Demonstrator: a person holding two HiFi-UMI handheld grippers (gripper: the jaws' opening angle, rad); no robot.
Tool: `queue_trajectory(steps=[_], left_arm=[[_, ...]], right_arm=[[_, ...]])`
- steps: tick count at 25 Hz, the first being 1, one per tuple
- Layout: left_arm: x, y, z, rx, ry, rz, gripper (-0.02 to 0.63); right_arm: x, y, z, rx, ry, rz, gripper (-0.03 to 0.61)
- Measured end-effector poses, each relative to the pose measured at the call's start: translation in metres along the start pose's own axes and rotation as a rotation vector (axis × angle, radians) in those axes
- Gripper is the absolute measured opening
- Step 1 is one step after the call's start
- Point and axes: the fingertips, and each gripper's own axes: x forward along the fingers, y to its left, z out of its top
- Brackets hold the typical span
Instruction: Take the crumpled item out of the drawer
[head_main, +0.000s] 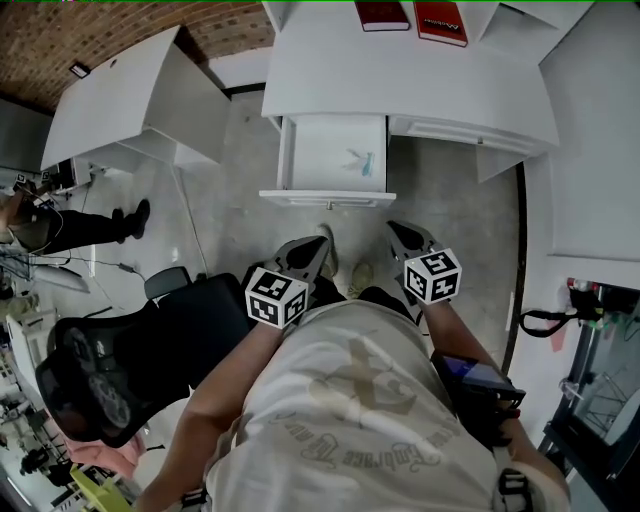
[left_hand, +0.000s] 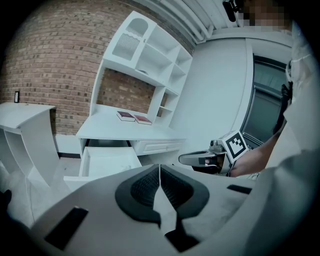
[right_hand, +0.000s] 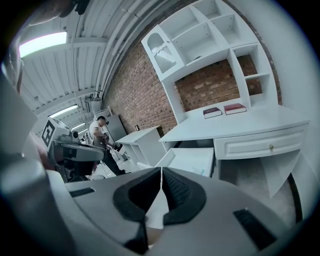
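You are holding left gripper (head_main: 320, 244) and right gripper (head_main: 398, 233) pinched closed, empty, both staged short of the reach | open drawer (head_main: 327, 198) at 12 o'clock | crumpled item (head_main: 358, 160) lying inside, toward 3 o'clock.

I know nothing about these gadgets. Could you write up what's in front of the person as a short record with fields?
Desk: white, with two red books on top
Drawer: pulled open, facing the person
Crumpled item: pale, lying in the drawer toward its right side, untouched
Left gripper: fingers closed, nothing between them, short of the drawer
Right gripper: fingers closed, nothing between them, short of the drawer
Nearby: black office chair at the person's left
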Motion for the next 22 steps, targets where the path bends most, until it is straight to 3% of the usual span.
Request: queue_trajectory(steps=[14, 22], left_arm=[[0.046, 0.013, 0.022, 0.028, 0.018, -0.079, 0.028], [0.081, 0.035, 0.055, 0.046, 0.007, -0.104, 0.028]], right_arm=[[0.0, -0.037, 0.015, 0.026, -0.015, -0.095, 0.028], [0.013, -0.061, 0.038, 0.025, -0.017, -0.122, 0.028]])
